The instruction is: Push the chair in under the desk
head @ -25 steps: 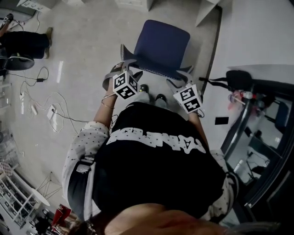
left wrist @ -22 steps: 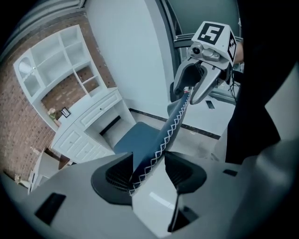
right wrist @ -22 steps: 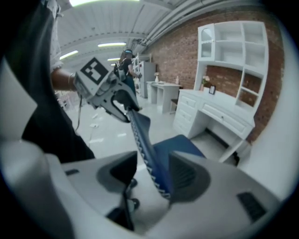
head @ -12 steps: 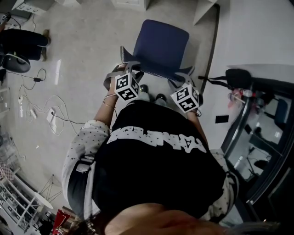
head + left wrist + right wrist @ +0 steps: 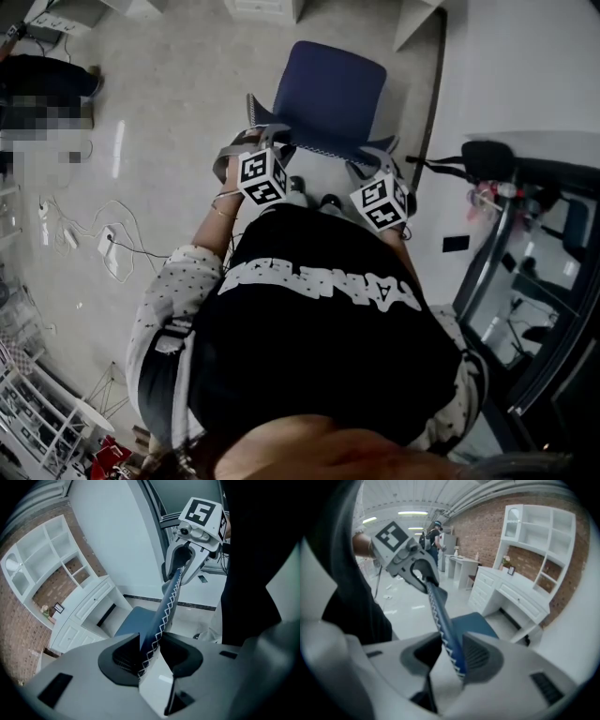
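The chair has a blue seat (image 5: pixel 328 89) and faces away from me on the pale floor. Its blue backrest (image 5: pixel 166 606), edged with white zigzag stitching, spans between my two grippers. My left gripper (image 5: pixel 258 139) (image 5: pixel 147 656) has just been closing and now grips the left end of the backrest top edge. The right gripper (image 5: pixel 375 157) (image 5: pixel 452 653) has closed the same way on the right end of the backrest (image 5: pixel 438 611). Each gripper view shows the other gripper at the far end of the edge. The white desk (image 5: pixel 520 604) stands beyond the seat.
Cables and a power strip (image 5: pixel 103 248) lie on the floor at left. A dark metal rack (image 5: pixel 534 244) stands close on the right. White shelves (image 5: pixel 534 531) rise above the desk against a brick wall. A person (image 5: pixel 47 84) sits far left.
Both marker cubes have rolled a little while staying at the backrest. The chair stands where it was.
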Action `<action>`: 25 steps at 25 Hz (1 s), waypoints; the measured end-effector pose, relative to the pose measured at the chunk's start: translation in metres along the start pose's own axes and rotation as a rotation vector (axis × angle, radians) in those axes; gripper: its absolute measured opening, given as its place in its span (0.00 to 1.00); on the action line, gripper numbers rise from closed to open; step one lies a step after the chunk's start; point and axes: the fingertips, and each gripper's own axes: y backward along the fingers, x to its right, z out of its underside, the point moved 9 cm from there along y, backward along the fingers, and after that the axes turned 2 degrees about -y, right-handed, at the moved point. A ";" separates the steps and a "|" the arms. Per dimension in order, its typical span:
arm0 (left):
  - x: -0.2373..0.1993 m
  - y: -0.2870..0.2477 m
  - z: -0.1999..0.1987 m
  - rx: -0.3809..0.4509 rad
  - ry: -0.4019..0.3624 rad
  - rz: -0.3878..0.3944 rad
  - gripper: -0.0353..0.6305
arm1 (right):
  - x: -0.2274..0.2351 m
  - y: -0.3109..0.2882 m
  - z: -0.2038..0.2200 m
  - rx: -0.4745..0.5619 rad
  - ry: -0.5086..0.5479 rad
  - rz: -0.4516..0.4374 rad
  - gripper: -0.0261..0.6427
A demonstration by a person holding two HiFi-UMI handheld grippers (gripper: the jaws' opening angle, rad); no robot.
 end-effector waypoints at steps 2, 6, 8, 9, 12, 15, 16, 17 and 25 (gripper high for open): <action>-0.004 0.000 -0.001 0.006 -0.006 0.001 0.30 | 0.002 0.000 -0.003 -0.001 0.006 0.015 0.27; -0.010 0.000 -0.002 0.016 -0.026 0.021 0.29 | 0.003 -0.001 -0.008 -0.018 0.016 0.037 0.27; -0.010 0.000 -0.002 0.018 -0.036 0.038 0.29 | 0.003 0.000 -0.009 -0.029 0.017 0.040 0.27; -0.011 0.000 -0.001 0.019 -0.041 0.045 0.29 | 0.002 -0.001 -0.009 -0.035 0.017 0.039 0.26; -0.010 -0.001 0.000 0.022 -0.053 0.060 0.30 | 0.000 -0.002 -0.009 -0.049 0.017 0.038 0.26; -0.010 -0.001 0.002 0.019 -0.059 0.065 0.30 | -0.002 -0.004 -0.010 -0.058 0.023 0.036 0.26; -0.010 -0.002 0.003 0.018 -0.062 0.064 0.30 | -0.003 -0.005 -0.010 -0.060 0.023 0.035 0.26; -0.011 -0.002 0.004 0.017 -0.065 0.062 0.30 | -0.003 -0.006 -0.011 -0.062 0.021 0.033 0.26; -0.023 -0.009 0.013 0.004 -0.074 0.066 0.30 | -0.002 -0.021 -0.018 -0.070 0.016 0.023 0.25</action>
